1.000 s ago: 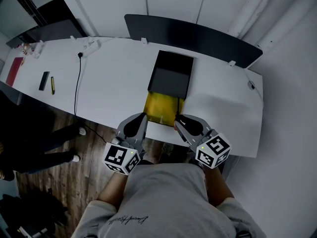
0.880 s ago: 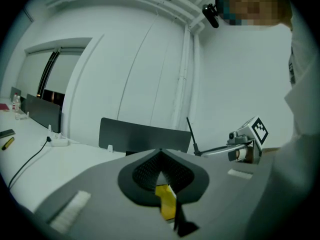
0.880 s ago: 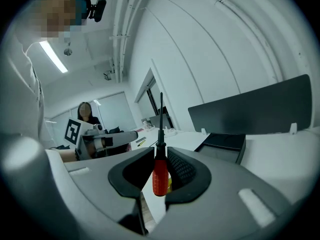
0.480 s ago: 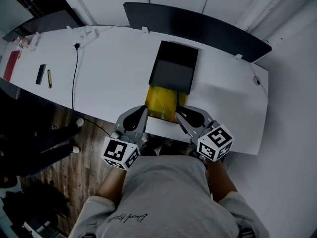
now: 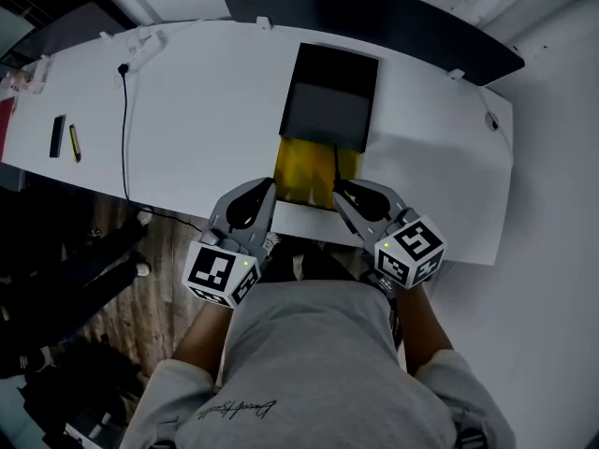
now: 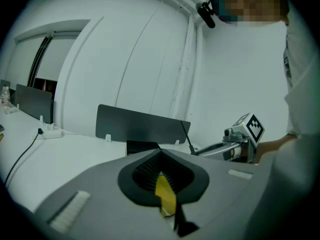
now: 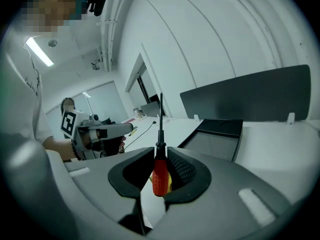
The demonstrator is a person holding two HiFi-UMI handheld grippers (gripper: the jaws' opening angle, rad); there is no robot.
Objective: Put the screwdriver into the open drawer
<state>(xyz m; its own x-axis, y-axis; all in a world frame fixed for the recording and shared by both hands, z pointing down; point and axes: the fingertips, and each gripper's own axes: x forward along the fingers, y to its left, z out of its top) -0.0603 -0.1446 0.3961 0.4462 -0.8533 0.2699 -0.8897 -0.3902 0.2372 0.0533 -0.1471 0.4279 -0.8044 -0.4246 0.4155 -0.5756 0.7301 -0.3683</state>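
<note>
Red plastic marks the handle of the one screwdriver (image 7: 159, 174), clamped upright between the jaws of the right gripper (image 7: 160, 153), its thin dark shaft pointing up. The left gripper (image 6: 160, 154) has its jaws together at the tips with nothing gripped; only a sliver of yellow shows through the gap behind them.

From the head view there are two grippers, each with one marker cube, side by side at the near edge of one white table (image 5: 206, 129). Just beyond their tips lies one open yellow drawer (image 5: 299, 171), and touching its far end sits one black tray (image 5: 323, 120). The screwdriver is above the drawer's right part, held and not yet in it. One dark panel (image 5: 374, 12) stands along the table's far edge. One black cable (image 5: 124, 129) crosses the left side, and two small items, one black (image 5: 58, 136) and one yellow (image 5: 75, 143), lie near the far left end.

Only the right gripper view shows the red handle; the head view shows just the shaft as a thin line. Only the head view shows the whole drawer.
</note>
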